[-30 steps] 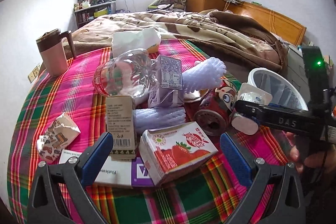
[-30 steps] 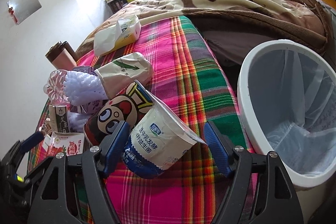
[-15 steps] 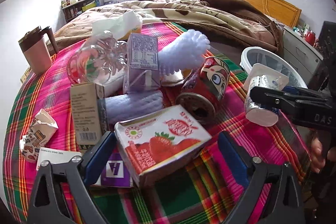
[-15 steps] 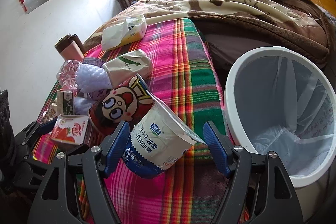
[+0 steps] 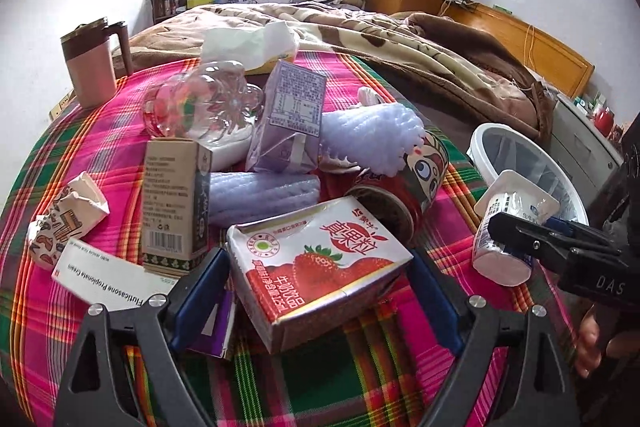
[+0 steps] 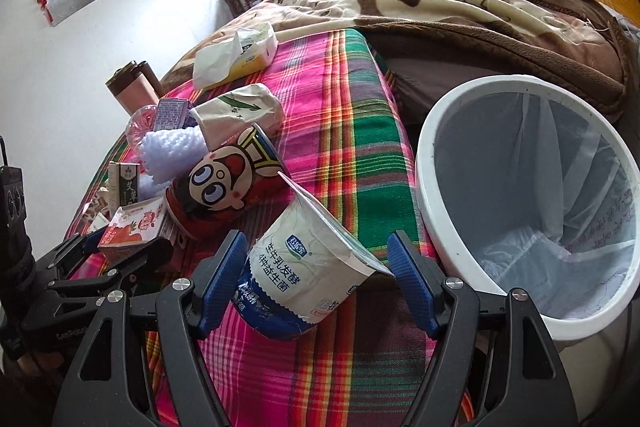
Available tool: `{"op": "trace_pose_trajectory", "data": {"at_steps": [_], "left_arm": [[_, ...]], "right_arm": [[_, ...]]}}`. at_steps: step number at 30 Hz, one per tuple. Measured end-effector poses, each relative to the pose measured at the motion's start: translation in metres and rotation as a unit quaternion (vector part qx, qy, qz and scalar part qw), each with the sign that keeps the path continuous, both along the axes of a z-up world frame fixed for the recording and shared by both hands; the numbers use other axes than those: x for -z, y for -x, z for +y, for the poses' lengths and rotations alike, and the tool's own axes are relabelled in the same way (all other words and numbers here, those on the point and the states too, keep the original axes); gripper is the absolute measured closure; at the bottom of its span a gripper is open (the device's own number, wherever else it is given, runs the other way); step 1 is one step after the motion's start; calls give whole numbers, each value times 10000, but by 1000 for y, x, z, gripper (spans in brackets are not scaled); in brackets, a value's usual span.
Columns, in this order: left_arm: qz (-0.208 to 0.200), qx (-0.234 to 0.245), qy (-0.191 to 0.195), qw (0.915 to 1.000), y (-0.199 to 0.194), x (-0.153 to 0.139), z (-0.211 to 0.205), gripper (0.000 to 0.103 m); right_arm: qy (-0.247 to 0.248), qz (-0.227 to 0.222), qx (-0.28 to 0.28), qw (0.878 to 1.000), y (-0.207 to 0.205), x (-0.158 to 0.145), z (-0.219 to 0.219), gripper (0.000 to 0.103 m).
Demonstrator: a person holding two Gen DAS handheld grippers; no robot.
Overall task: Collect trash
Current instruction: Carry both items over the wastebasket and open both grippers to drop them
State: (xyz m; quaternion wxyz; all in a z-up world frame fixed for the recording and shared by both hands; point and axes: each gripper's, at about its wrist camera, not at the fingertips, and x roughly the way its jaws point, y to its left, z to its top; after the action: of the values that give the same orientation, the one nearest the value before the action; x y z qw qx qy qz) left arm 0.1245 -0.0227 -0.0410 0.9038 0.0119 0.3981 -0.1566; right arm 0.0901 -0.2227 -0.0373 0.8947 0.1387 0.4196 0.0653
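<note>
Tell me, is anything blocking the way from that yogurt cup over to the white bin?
Nothing visible does. The yogurt cup sits between the right gripper's jaws near the table's edge, and the white bin stands right beside it, mouth open. Only bare plaid cloth lies between them; the cartoon can is on the cup's far side.

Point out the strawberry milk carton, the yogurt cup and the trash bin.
strawberry milk carton [image 5: 320, 259], left wrist view, printed top face.
yogurt cup [image 6: 308, 263], right wrist view, labelled side wall.
trash bin [image 6: 436, 211], right wrist view, white rim.
</note>
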Motion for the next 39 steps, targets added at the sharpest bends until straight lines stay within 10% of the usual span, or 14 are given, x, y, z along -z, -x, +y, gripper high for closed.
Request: {"op": "trace_pose_trajectory", "data": {"at_steps": [21,39], "left_arm": [[-692,656,481,9943,17,-64,-58,12],[-564,1604,452,9844,10,-58,-167,12]], "right_arm": [[181,-720,653,9951,29,-46,-56,29],[521,-313,1559,9859,25,-26,-141,29]]}}
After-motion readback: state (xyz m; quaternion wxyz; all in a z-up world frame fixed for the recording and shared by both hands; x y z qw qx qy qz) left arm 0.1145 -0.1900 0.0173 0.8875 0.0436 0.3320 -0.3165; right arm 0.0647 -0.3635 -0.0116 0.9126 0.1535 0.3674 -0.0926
